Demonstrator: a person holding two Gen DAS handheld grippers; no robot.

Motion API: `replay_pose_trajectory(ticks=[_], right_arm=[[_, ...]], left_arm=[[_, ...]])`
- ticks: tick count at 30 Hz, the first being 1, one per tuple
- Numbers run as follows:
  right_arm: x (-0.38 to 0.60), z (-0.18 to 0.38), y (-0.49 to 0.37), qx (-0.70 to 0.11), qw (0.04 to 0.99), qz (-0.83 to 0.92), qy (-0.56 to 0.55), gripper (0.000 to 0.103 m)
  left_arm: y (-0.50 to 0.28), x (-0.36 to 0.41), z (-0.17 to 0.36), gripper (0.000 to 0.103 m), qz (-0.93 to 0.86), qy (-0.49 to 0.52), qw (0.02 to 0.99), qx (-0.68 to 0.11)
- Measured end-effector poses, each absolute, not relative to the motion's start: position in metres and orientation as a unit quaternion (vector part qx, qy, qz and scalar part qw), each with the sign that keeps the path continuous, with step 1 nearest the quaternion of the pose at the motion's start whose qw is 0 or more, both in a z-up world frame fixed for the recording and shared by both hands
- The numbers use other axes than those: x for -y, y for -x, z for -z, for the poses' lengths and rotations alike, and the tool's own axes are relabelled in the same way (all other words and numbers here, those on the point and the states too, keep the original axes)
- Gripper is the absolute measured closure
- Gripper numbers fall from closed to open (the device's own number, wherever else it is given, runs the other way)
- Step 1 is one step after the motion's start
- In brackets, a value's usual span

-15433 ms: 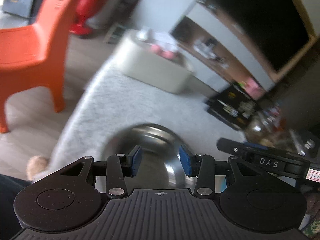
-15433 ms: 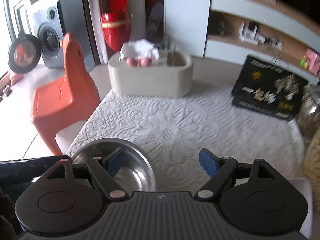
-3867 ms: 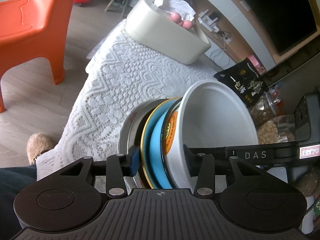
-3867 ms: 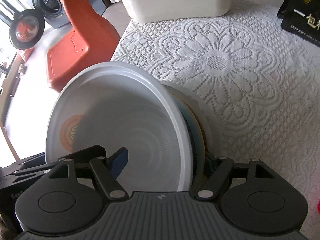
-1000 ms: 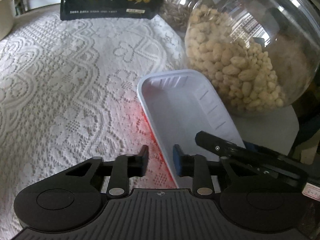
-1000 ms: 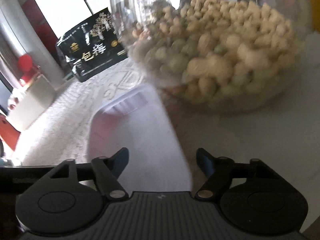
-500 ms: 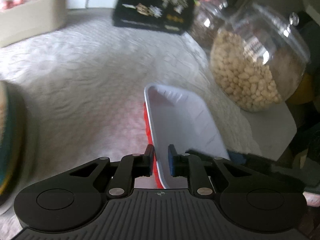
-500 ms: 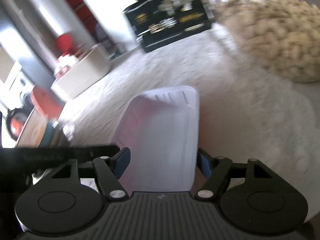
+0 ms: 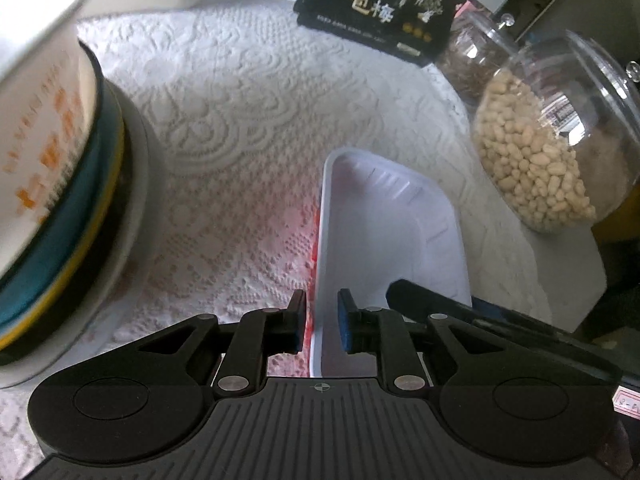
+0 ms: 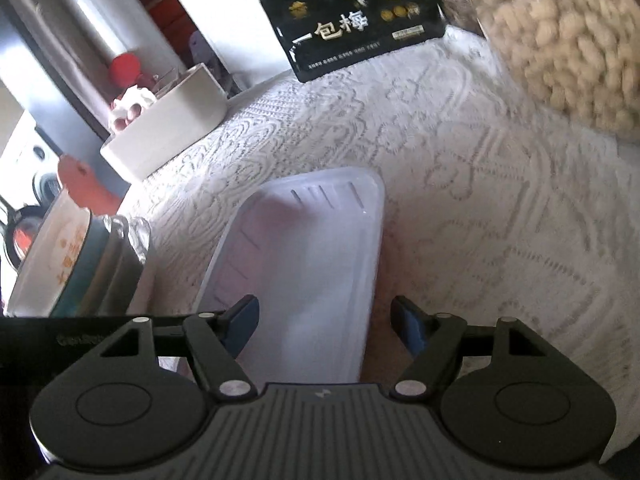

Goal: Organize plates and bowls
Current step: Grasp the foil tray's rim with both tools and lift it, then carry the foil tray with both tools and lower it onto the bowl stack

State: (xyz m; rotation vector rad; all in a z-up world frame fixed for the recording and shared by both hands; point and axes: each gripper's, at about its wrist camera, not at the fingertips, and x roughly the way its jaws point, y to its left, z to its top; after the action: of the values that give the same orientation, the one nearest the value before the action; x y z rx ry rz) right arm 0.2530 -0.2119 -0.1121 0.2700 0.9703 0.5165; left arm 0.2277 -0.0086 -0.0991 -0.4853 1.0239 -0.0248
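Left hand-held gripper [image 9: 322, 325]: jaws nearly closed, straddling the near left rim of the white tray [image 9: 384, 236]; rim sits between the blue pads, jaws opening slightly right now, small gaps visible either side of the rim, so no firm pinch in the left wrist view. Right hand-held gripper [image 10: 325, 322]: jaws spread about halfway, over the near end of the same tray [image 10: 308, 264]; left pad inside the tray outline, right pad just outside its right edge, neither visibly pressing on it. Tray is rectangular, shallow, empty, with a red underside or glow along its left edge, lying on the white lace cloth [image 9: 240, 128] of the tabletop. Left of the tray: nested stack [image 9: 48, 184] of dishes, with a white bowl with orange print on top, teal and yellow rims below, a metal bowl at the bottom; the stack sits near the tray, not touching. Right of the tray: clear peanut jar [image 9: 548, 136], near, apart. Beyond the tray: black snack bag [image 9: 376, 8] with white lettering, well apart. Second jar [image 9: 472, 60] sits between the bag and the peanut jar. Beige tub [image 10: 168, 124] far beyond the tray on the left. Right wrist view is slightly blurred.
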Motion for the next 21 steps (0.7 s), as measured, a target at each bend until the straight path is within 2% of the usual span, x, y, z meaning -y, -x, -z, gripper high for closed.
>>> replay_pose_trajectory(ticks=[5, 10, 16, 21], right_arm=[[0.209, 0.101, -0.249, -0.456, 0.851, -0.232, -0.115, 0.038], [0.205, 0.047, -0.228, -0.399, 0.877, -0.249, -0.1, 0.037], [0.157, -0.034, -0.194, -0.309, 0.889, -0.327, -0.083, 0.033], [0.093, -0.054, -0.183, -0.299, 0.865, -0.398, -0.07, 0.033]], left_arm=[[-0.234, 0.012, 0.097, 0.087, 0.014, 0.235, 0.846, -0.477], [-0.206, 0.003, 0.042, 0.085, 0.043, 0.225, 0.881, -0.414], [-0.141, -0.047, -0.045, 0.083, 0.016, 0.216, 0.932, -0.29], [-0.093, -0.109, -0.076, 0.078, -0.03, 0.235, 0.94, -0.246]])
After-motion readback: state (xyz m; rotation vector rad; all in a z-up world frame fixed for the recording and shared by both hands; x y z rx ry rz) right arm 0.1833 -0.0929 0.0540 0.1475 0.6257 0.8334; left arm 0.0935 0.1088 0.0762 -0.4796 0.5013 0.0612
